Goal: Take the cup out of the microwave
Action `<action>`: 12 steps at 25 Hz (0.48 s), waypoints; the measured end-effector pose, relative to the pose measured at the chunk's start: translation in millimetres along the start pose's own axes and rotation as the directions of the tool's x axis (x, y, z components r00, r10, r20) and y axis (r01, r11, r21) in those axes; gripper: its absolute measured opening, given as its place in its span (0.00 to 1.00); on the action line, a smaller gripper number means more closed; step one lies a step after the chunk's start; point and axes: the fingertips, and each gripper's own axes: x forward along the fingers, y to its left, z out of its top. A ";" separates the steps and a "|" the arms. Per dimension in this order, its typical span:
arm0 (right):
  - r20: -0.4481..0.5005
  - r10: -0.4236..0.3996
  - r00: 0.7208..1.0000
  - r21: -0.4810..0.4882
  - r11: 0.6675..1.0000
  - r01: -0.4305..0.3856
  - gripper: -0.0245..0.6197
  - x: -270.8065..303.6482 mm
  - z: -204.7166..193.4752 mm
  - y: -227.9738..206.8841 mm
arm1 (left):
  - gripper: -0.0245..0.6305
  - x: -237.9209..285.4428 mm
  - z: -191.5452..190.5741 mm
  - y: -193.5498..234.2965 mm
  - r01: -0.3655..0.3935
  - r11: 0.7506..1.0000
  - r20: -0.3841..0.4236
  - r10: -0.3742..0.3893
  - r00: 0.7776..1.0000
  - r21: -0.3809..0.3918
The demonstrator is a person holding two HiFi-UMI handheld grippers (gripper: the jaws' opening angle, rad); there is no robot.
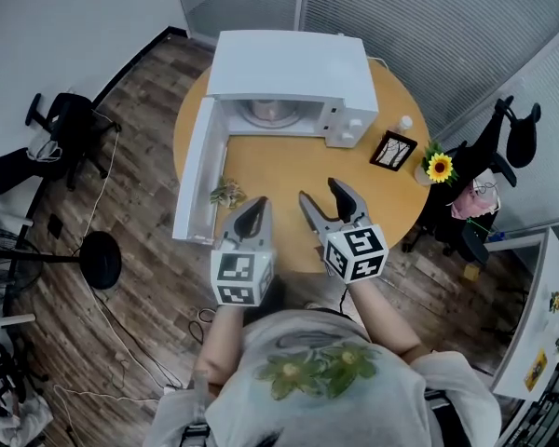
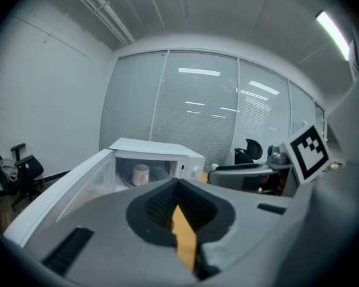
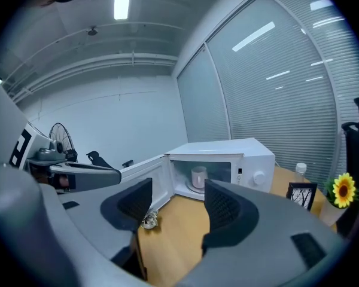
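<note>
A white microwave [image 1: 293, 68] stands at the far side of the round wooden table [image 1: 279, 170], its door [image 1: 194, 170] swung open to the left. A pale cup [image 3: 198, 176] sits upright inside on the turntable, and the left gripper view also shows the cup [image 2: 141, 174]. From above, the head view catches only a bit of the cup [image 1: 265, 112]. Both grippers hover over the table's near edge, well short of the microwave. My left gripper [image 1: 253, 214] is shut with nothing in it. My right gripper [image 1: 326, 198] is open and empty.
A small dried plant [image 1: 227, 192] lies on the table by the open door. A picture frame [image 1: 392, 149], a small bottle [image 1: 405, 124] and a sunflower [image 1: 439, 167] stand right of the microwave. Office chairs [image 1: 70, 124] and a fan [image 1: 101, 259] stand on the floor around.
</note>
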 end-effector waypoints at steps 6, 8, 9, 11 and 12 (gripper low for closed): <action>-0.032 -0.037 0.999 0.007 0.999 0.037 0.45 39.2 1.3 -4.5 | 0.04 21.6 -3.3 13.1 0.057 0.998 -0.033 -0.058 0.998 -0.013; -0.045 -0.049 0.998 0.009 0.999 0.050 0.45 51.7 1.0 -8.5 | 0.04 29.8 -5.8 17.1 0.068 0.998 -0.037 -0.069 0.997 -0.014; -0.051 -0.055 0.997 0.012 0.998 0.056 0.45 57.4 0.2 -11.0 | 0.04 33.7 -7.8 19.2 0.074 0.997 -0.040 -0.075 0.996 -0.016; -0.062 -0.064 0.996 0.018 0.998 0.065 0.45 68.7 -1.7 -15.1 | 0.04 40.3 -13.5 24.1 0.086 0.996 -0.051 -0.087 0.995 -0.025; -0.065 -0.067 0.996 0.018 0.998 0.068 0.45 75.3 -2.1 -17.0 | 0.04 43.3 -16.4 27.8 0.090 0.995 -0.057 -0.091 0.994 -0.032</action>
